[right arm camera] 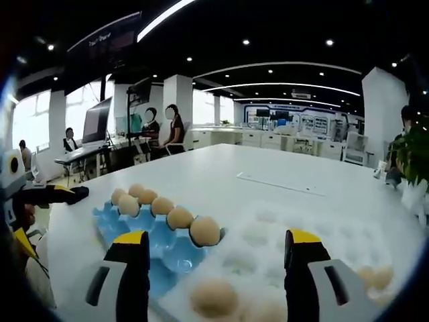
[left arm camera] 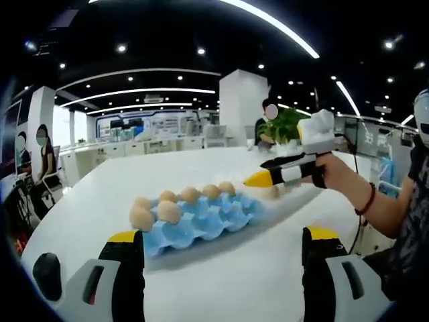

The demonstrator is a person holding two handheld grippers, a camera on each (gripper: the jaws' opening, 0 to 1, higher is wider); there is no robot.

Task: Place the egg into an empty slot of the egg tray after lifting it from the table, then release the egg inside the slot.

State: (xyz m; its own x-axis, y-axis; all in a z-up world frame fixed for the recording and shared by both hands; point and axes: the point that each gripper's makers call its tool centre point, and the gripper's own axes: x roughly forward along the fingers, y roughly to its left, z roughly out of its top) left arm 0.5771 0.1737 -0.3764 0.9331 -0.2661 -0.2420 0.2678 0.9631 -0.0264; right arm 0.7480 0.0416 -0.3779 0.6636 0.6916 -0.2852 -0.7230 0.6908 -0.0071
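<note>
A blue egg tray [left arm camera: 208, 221] lies on the white table, with several brown eggs [left arm camera: 169, 212] along its far and left slots. My left gripper [left arm camera: 222, 233] is open in front of it, holding nothing. In the left gripper view a hand holds my right gripper [left arm camera: 285, 173] just past the tray's right end. My right gripper [right arm camera: 216, 236] is open over the seam between the blue tray [right arm camera: 117, 225] and a white tray [right arm camera: 268, 231]. One egg [right arm camera: 204, 230] sits at the blue tray's near corner. Another egg [right arm camera: 214, 297] lies low between the jaws, untouched. The left gripper [right arm camera: 50, 194] shows at the left.
The white tray holds more eggs [right arm camera: 375, 276] at its right end. A thin flat strip [right arm camera: 281, 184] lies farther out on the table [right arm camera: 201, 174]. People sit at desks [right arm camera: 87, 154] beyond the table edge. A green plant [left arm camera: 285, 124] stands at the far end.
</note>
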